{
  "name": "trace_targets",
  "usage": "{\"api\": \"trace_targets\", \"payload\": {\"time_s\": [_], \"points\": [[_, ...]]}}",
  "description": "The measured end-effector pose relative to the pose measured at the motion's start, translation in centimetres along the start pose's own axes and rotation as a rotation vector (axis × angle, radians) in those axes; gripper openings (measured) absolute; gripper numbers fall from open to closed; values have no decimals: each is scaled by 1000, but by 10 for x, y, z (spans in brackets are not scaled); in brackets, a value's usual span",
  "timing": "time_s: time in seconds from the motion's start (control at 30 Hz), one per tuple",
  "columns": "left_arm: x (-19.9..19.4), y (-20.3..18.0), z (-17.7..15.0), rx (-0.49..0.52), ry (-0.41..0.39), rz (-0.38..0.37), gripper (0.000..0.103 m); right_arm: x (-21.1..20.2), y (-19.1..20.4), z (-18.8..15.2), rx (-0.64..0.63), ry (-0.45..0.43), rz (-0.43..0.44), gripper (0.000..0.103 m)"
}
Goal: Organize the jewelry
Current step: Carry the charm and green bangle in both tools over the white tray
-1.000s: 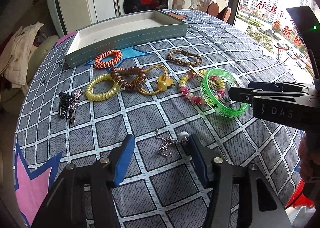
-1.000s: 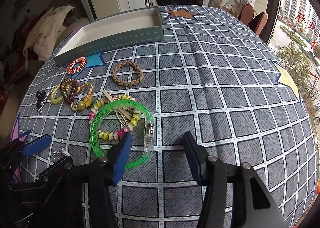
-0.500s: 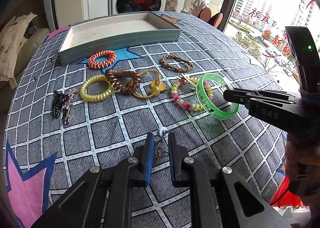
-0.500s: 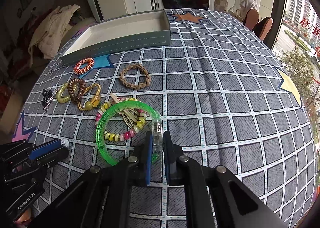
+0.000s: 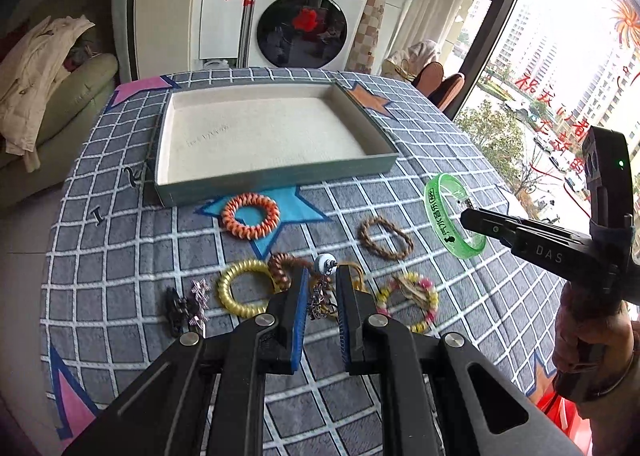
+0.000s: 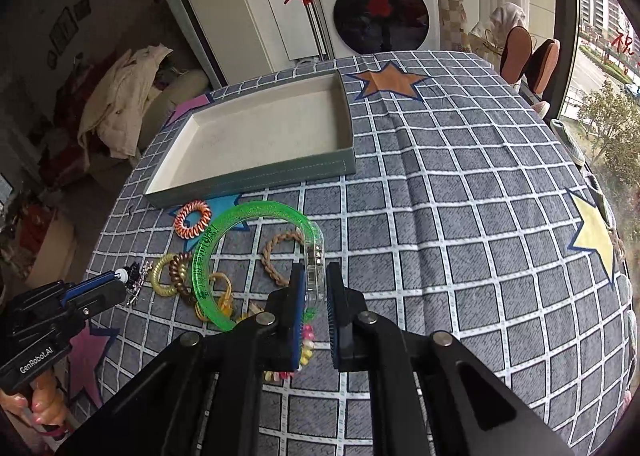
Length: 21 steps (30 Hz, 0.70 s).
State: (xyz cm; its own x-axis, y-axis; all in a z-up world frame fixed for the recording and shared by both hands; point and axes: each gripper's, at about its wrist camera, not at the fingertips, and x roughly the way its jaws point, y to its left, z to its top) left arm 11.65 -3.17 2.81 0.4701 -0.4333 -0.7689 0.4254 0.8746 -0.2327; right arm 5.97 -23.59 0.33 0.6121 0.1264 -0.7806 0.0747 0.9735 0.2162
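- Worktop: a rounded surface under a grey checked cloth, falling away at every side. Judged risk: a piece dropped near the 3 o'clock edge could roll off. The cloth from 12 to 4 o'clock in the right wrist view lies bare and gives free room for moving.
- Tray: open, pale-lined and empty, at 12 o'clock beyond the jewelry. Its near wall stands upright; a load carried too low could strike this wall and be knocked loose.
- Green bangle: clear of the cloth, clamped at its clear clasp section by the right tongs. The hold is at one end only, so the ring may swing or pivot out of the pads.
- Left tongs: closed on a silver chain piece with a white bead above the tips. The chain dangles between the fingers; it may snag the coil ties below or slip through.
- Loose pieces on the cloth between tongs and tray: orange coil ring just before the tray wall, braided brown band to its right, yellow coil tie, beaded bracelet. A low pass could drag them.
- Both tongs work side by side, left at 9 o'clock of right; converging on the tray together risks a clash.
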Motion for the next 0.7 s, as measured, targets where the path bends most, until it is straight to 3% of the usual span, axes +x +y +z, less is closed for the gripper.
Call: {"api": "trace_targets", "payload": {"time_s": [0.17,0.4,0.7], "points": [[6,19,48,-16,-38,28,33,12,9,46,-10,-12,33,11],[50,49,107,-56,-23,66,33,59,20,105,19,47,71,11],[125,79,140,-71,35,124,33,128,29,141,4,96,-24,11]]}}
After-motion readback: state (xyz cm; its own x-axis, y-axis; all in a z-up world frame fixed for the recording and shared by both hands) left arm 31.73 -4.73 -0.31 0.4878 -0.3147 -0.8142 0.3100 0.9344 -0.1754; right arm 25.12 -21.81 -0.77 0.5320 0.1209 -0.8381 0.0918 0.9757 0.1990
